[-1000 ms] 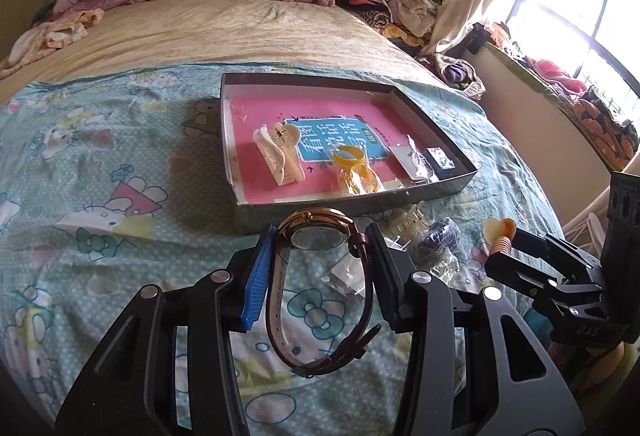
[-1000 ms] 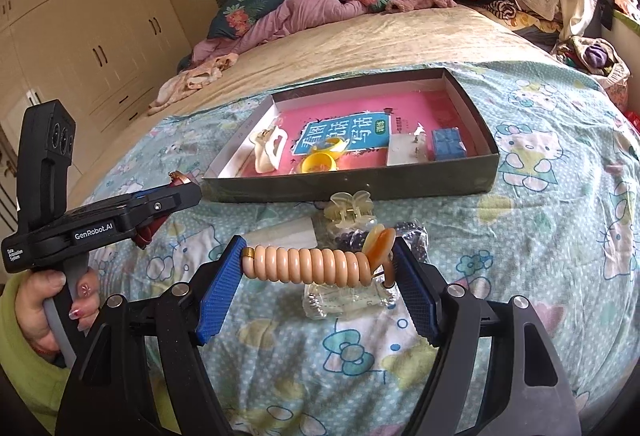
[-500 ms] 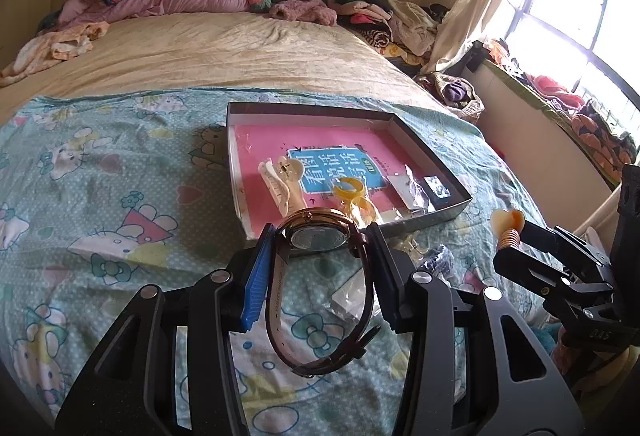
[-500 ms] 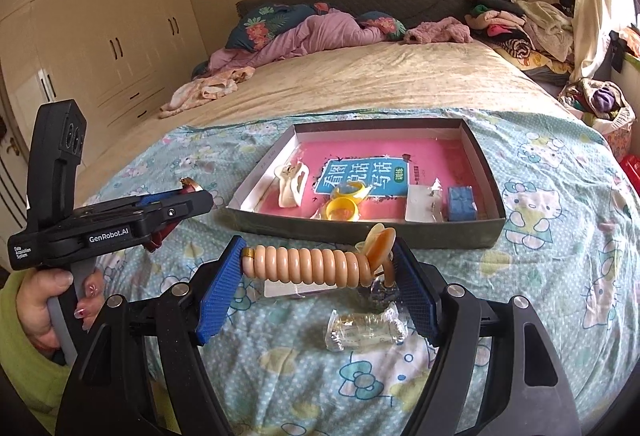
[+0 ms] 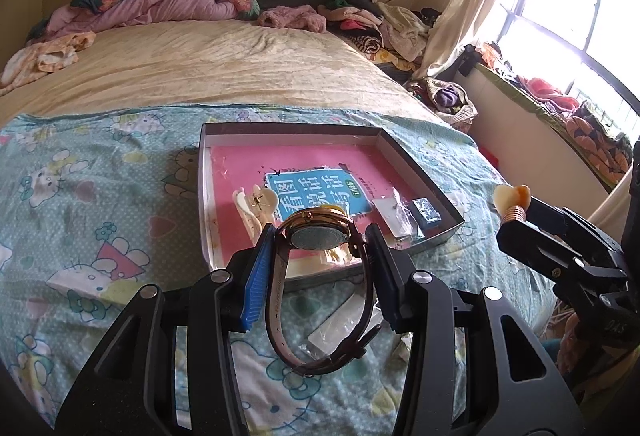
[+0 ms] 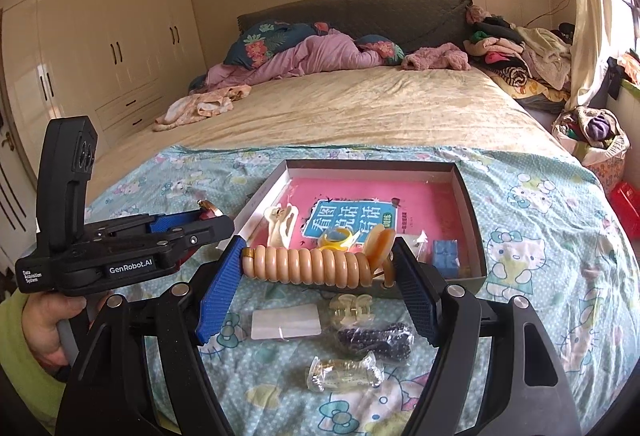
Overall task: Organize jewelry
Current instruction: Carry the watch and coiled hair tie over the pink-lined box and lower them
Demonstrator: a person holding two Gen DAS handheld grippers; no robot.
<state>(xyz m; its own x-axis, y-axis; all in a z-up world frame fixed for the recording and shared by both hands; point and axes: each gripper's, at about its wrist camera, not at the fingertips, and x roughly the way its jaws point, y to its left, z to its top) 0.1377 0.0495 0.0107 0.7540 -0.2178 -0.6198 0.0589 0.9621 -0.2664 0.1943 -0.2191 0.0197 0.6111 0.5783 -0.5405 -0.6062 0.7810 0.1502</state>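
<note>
A wide bed (image 6: 360,108) fills both views, its near end covered by a pale green cartoon-print sheet (image 6: 540,220). On the sheet lies a shallow open box (image 6: 466,192) with a pink floor and a blue printed label. In the left wrist view the box's near wall and part of its floor are hidden behind the watch; in the right wrist view the near wall is hidden behind the coil.

The left gripper (image 5: 320,240) is clamped on a gold-cased watch (image 5: 318,236), whose face sits between the pads above the near part of the box while the dark strap loops down toward the camera. The right gripper (image 6: 320,268) grasps a peach coiled hair tie (image 6: 308,264) stretched crosswise between its pads, just in front of the box's near edge; a heart-shaped charm sits at its right end.

Inside the box lie a cream hair claw (image 6: 282,226) at the left, a yellow ring-shaped piece (image 6: 338,238) partly hidden by the coil, a clear packet (image 5: 398,212), and a small blue box (image 6: 446,254) at the right.

On the sheet nearer than the box lie a white card in a clear sleeve (image 6: 286,324), a small translucent hair clip (image 6: 352,310), a dark beaded item (image 6: 374,342) and a crumpled clear packet (image 6: 344,376) whose contents are hard to make out.
</note>
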